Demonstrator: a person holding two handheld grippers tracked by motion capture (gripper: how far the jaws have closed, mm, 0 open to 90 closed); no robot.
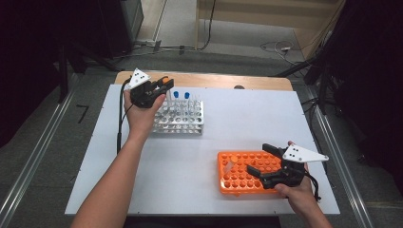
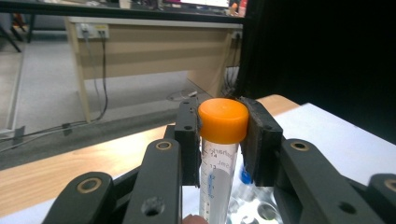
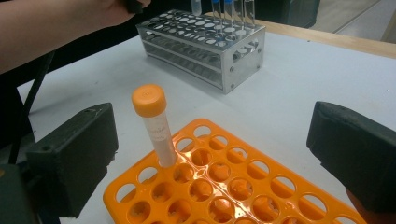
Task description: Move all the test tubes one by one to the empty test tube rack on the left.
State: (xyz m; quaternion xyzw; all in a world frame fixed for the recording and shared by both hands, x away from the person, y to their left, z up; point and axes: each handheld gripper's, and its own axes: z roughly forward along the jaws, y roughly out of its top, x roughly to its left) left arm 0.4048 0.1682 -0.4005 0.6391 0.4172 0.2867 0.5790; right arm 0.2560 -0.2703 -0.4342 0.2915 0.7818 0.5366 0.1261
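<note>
Black jaws of the left gripper [image 2: 223,140] clamp an orange-capped centrifuge tube [image 2: 220,154] above the metal rack [image 1: 178,118]; carry it upright to the orange rack [image 1: 247,172], where the right gripper [image 1: 266,164] waits wide open.

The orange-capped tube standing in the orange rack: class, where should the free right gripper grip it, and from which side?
Probably just below the cap of the orange-capped tube, coming from above: it leans slightly in the orange rack, its lower end sunk in a hole. The open right gripper has room around it.
</note>
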